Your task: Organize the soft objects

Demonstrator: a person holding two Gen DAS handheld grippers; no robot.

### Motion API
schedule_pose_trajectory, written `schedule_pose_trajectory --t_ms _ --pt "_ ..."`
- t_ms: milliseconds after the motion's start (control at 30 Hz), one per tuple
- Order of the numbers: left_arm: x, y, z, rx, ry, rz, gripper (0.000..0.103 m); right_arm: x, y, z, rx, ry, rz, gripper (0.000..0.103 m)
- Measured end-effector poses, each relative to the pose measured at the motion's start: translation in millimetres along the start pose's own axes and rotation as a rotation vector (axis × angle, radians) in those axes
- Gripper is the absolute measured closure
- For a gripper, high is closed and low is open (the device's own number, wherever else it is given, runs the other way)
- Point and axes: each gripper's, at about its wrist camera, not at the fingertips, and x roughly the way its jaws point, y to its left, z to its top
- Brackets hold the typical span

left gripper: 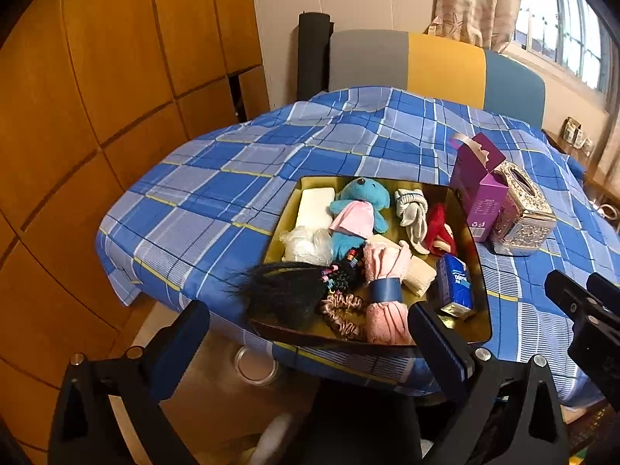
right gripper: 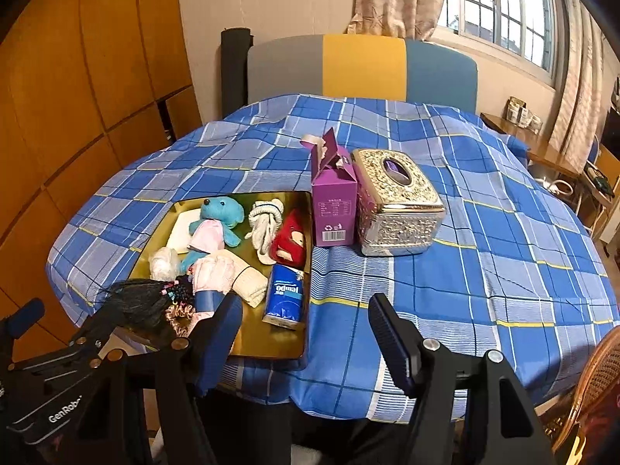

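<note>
A gold tray (left gripper: 478, 321) (right gripper: 267, 345) lies on the table and holds soft things: a blue teddy bear (left gripper: 358, 197) (right gripper: 219, 213), white socks (left gripper: 412, 209) (right gripper: 265, 221), a red plush item (left gripper: 440, 228) (right gripper: 290, 238), a pink rolled towel (left gripper: 387, 271) (right gripper: 215, 271), a black wig (left gripper: 283, 290) (right gripper: 139, 300), a pink scrunchie (left gripper: 343, 314) and a blue tissue pack (left gripper: 455, 283) (right gripper: 285, 296). My left gripper (left gripper: 306, 345) is open and empty before the tray's near edge. My right gripper (right gripper: 306, 345) is open and empty, also near the tray's front edge.
A purple carton (left gripper: 480, 193) (right gripper: 333, 197) and a silver tissue box (left gripper: 523, 209) (right gripper: 395, 201) stand right of the tray on the blue plaid tablecloth (left gripper: 217, 193) (right gripper: 484, 252). A chair back (right gripper: 364, 68) is behind the table. Wooden wardrobe doors are on the left.
</note>
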Motion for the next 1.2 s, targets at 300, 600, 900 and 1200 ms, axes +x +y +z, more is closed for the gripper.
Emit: schedule_pose_trajectory --t_ms 300,600,900,1200 --pt "-4.1 1.1 0.3 -0.012 0.01 -0.019 0.0 -3.3 3.1 0.0 -0.009 -0.005 -0.012 0.034" --pt "-5.3 0.6 -0.3 -0.01 0.016 -0.024 0.0 -6.5 4.7 0.1 -0.021 -0.013 -0.023 0.034" --pt "-4.6 0.7 -0.2 -0.014 0.016 -0.025 0.0 -7.1 5.1 0.3 -0.026 -0.014 -0.022 0.034" --pt "-4.8 1.5 0.0 -0.011 0.018 -0.028 0.0 -4.6 7.2 -1.0 -0.039 -0.003 -0.017 0.034"
